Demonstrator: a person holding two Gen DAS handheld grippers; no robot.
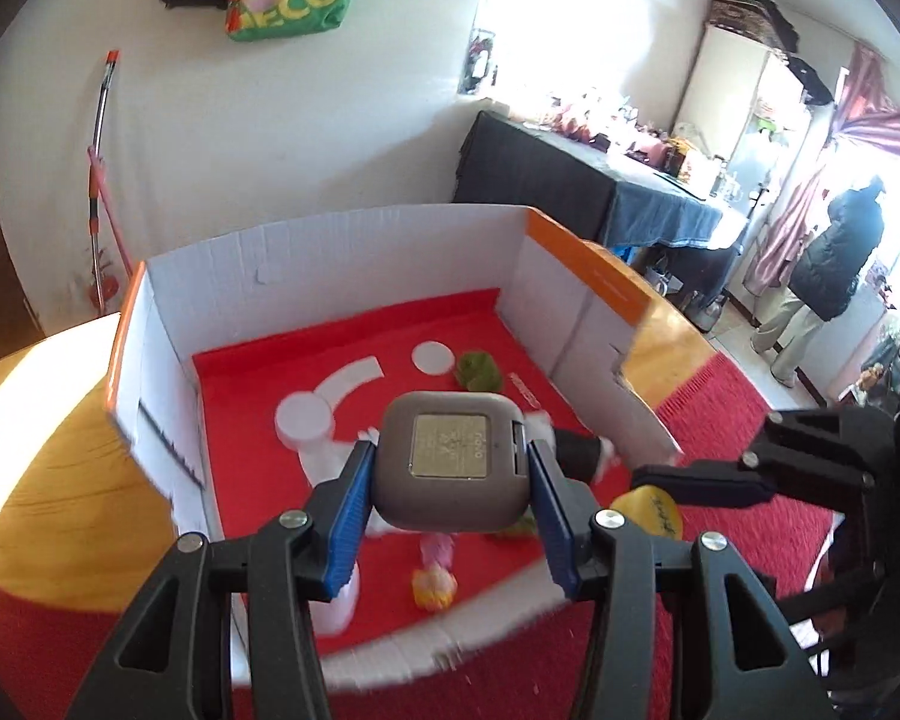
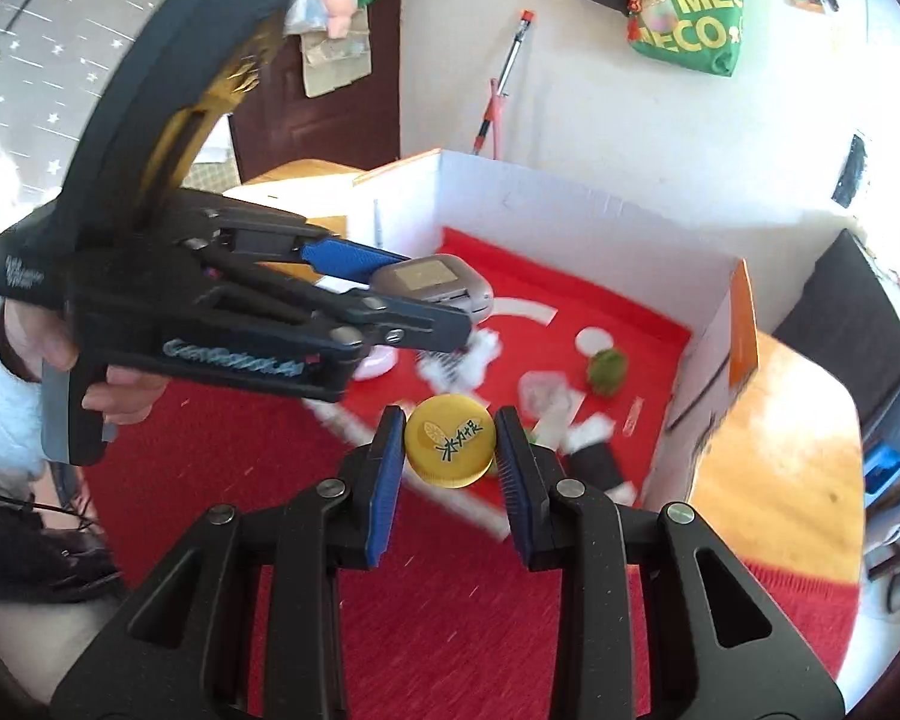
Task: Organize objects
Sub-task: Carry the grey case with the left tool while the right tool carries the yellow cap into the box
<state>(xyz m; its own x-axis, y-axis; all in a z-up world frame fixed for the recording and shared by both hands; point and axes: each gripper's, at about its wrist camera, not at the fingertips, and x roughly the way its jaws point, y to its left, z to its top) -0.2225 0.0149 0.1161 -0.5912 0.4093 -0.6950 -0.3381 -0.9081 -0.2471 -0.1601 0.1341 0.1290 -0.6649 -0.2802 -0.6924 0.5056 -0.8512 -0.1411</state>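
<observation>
Open cardboard box (image 1: 342, 252), white walls, red floor, stands on the wooden counter (image 1: 48, 480) beside a red cloth (image 2: 222, 456). Inside lie a green plush (image 1: 480, 369), a white round lid (image 1: 305, 417) and a pink-yellow toy (image 1: 435, 576). Left tool (image 1: 450, 480) pinches a grey rounded-square case (image 1: 450, 456), pale plate on top, above the box floor. Right tool (image 2: 450, 450) pinches a yellow bottle cap (image 2: 450, 441) with black characters, over the box's near edge.
</observation>
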